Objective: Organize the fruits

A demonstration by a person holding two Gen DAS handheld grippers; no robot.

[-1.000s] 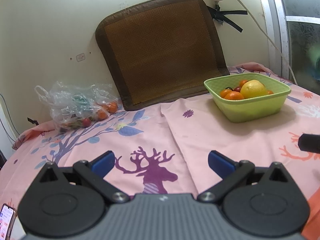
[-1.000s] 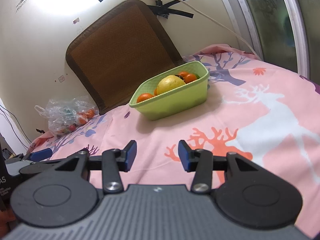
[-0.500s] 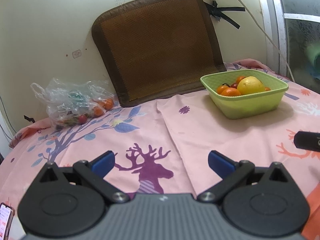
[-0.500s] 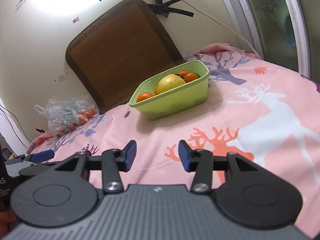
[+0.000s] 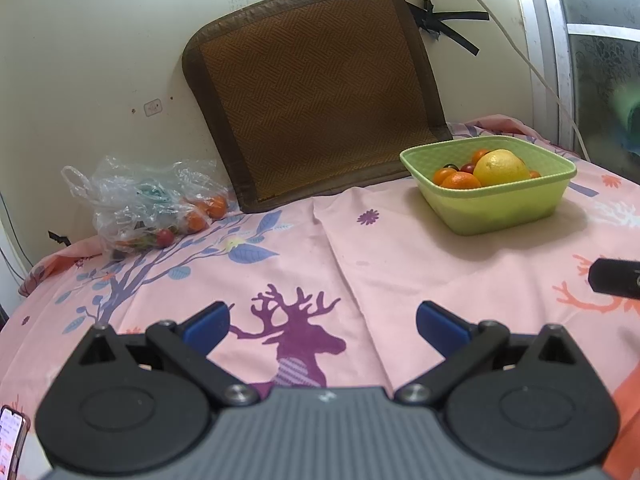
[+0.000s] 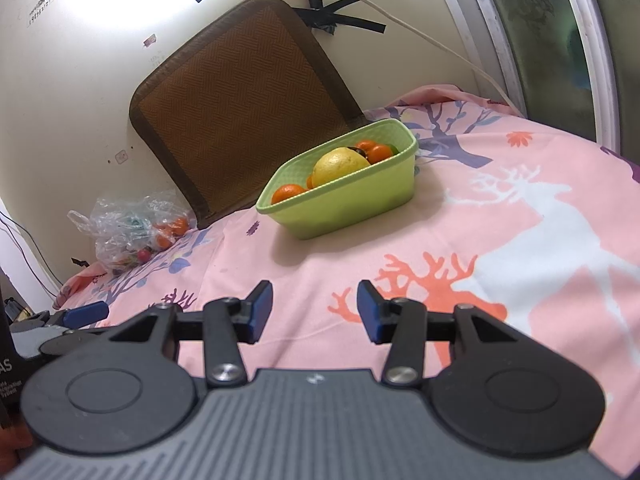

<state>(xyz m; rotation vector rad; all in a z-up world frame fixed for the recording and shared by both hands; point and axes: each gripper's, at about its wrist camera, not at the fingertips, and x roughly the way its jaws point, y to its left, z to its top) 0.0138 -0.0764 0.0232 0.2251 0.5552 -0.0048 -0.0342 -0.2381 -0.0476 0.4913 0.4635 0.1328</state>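
Two hand-held grippers hovering empty over pink bedsheet (image 5: 400, 264): left hand-held gripper (image 5: 322, 322) spread wide, right hand-held gripper (image 6: 315, 312) spread narrower, neither pinching anything. Green basket (image 5: 496, 208) sitting far right, already collecting oranges and yellow citrus (image 5: 501, 168). Plastic bag (image 5: 148, 204) lying far left against wall, holding remaining fruit, likely next source.
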